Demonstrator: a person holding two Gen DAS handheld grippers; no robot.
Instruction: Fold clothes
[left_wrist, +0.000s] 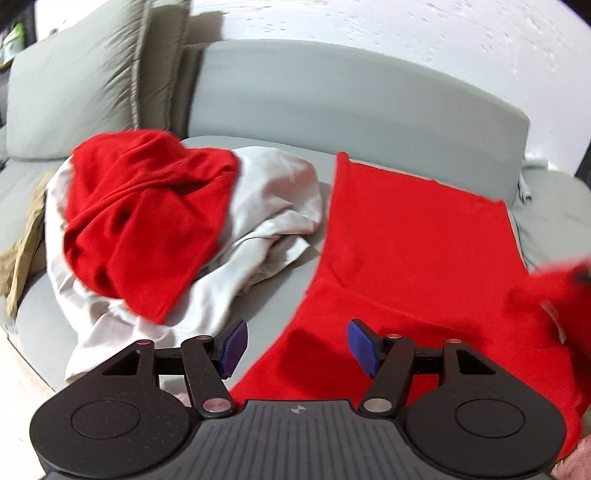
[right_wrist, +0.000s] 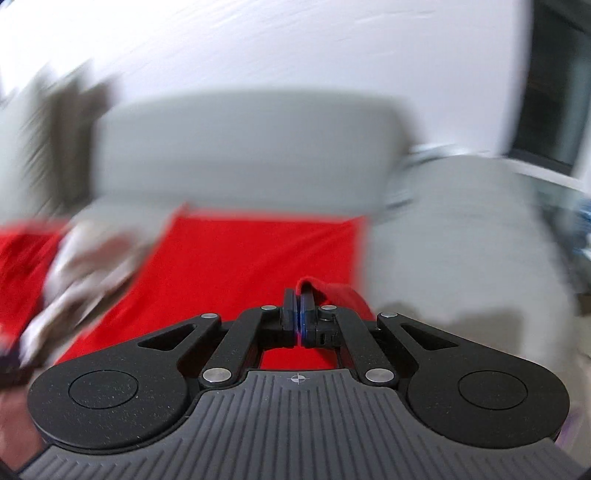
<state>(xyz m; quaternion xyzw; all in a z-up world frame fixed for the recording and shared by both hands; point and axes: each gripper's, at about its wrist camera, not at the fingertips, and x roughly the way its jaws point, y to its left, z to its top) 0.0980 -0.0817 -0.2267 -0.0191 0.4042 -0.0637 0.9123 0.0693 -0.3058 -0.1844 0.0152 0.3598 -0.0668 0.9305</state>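
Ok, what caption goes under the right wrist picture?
Right gripper, fingers shut on a fold of the red garment spread on the grey sofa.

A heap of red and white clothes (left_wrist: 162, 229) blocked the left half of the sofa seat (left_wrist: 325, 177). Between the heap and the spread red garment (left_wrist: 417, 251) ran a bare strip; the cushion (left_wrist: 77, 92) rose behind.

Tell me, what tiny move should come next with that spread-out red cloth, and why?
Probably carry the pinched edge across. The right hand-held gripper is shut on a fold of the red cloth, which lies flat on the sofa, while the left hand-held gripper hangs open above its near edge.
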